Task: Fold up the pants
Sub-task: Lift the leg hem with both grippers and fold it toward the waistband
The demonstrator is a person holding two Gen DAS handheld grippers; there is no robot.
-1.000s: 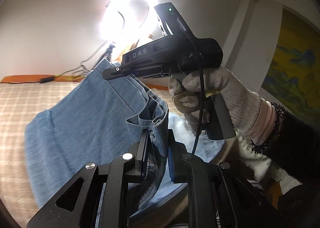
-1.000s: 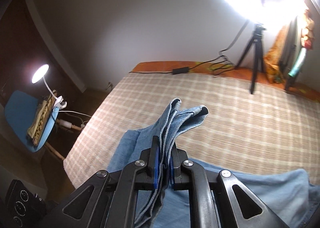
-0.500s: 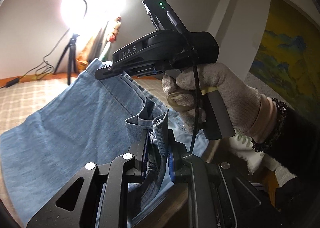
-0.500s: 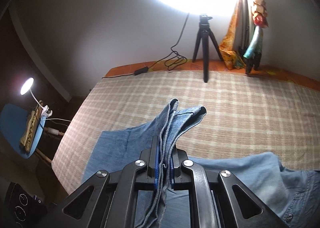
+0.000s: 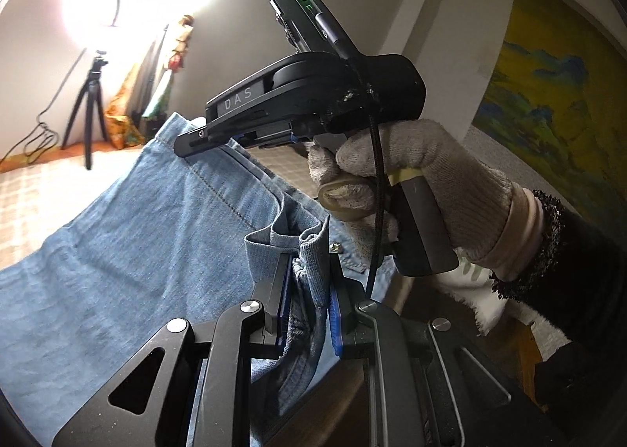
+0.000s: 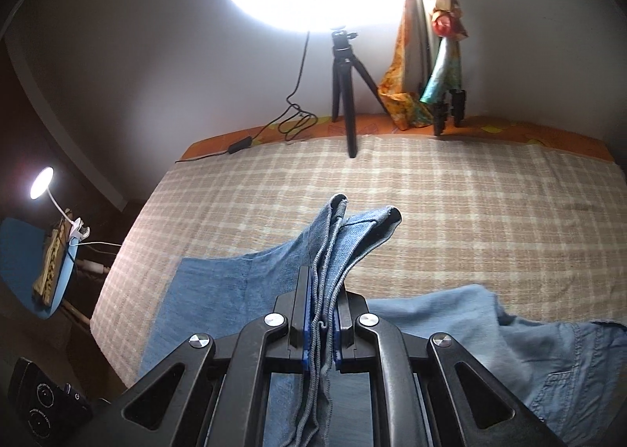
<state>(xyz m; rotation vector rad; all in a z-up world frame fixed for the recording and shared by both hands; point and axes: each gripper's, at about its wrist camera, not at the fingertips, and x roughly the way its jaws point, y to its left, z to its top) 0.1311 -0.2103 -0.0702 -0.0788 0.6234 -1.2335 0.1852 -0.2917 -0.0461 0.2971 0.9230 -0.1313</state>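
Note:
Light blue denim pants (image 5: pixel 129 235) hang lifted between my two grippers above the checked bed cover (image 6: pixel 450 196). My left gripper (image 5: pixel 307 282) is shut on a bunched waistband edge of the pants. In the left wrist view my right gripper (image 5: pixel 188 143), held by a gloved hand (image 5: pixel 423 176), pinches the far upper edge of the cloth. In the right wrist view my right gripper (image 6: pixel 321 309) is shut on several stacked layers of the pants (image 6: pixel 345 239), whose ends stick up past the pads. The rest of the pants droops to the bed on both sides.
A bright ring light on a black tripod (image 6: pixel 345 66) stands at the bed's far edge with a cable and adapter (image 6: pixel 239 145). Colourful cloth (image 6: pixel 431 35) hangs beside it. A blue chair with a clip lamp (image 6: pixel 43 188) stands left of the bed. A painting (image 5: pixel 548 102) hangs on the wall.
Both grippers have swung sideways with the pants held. The ring light has shifted left in both views. The denim has spread wider across the bed.

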